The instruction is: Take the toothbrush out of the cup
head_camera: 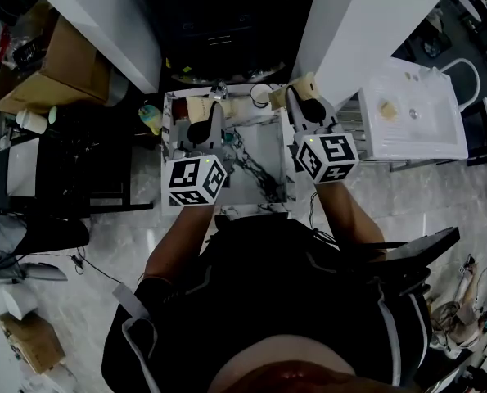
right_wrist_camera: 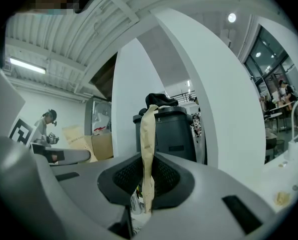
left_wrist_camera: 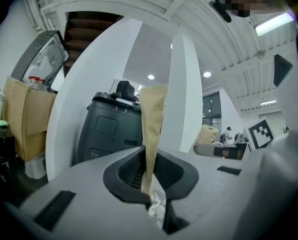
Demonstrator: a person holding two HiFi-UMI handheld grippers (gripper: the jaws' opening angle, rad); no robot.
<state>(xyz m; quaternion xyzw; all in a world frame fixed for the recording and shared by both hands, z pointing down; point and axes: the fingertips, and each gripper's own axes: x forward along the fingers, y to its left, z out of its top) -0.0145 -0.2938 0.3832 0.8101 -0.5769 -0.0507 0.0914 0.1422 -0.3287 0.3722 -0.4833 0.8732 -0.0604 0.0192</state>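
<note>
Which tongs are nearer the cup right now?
Right. The right tongs are close beside the cup, on its right; the left tongs lie farther off on its left.

Head view, dim throughout: what lies on the small table point(head_camera: 263, 158) is too dark and too small to name, and a dark tangled line point(head_camera: 251, 166) across it cannot be identified. The cup point(head_camera: 261, 95) shows only as a pale ring with its inside unreadable; the toothbrush cannot be made out. The left gripper point(head_camera: 199, 109) and right gripper point(head_camera: 307, 87) cover parts of the table's far end, and the person's torso point(head_camera: 292, 301) hides the floor below. Both gripper views tilt upward, so the table is cut off; under the closed jaws only a sliver of mottled surface point(left_wrist_camera: 156, 209) shows, unidentifiable. Distant people point(right_wrist_camera: 46, 124) are too small to detail
</note>
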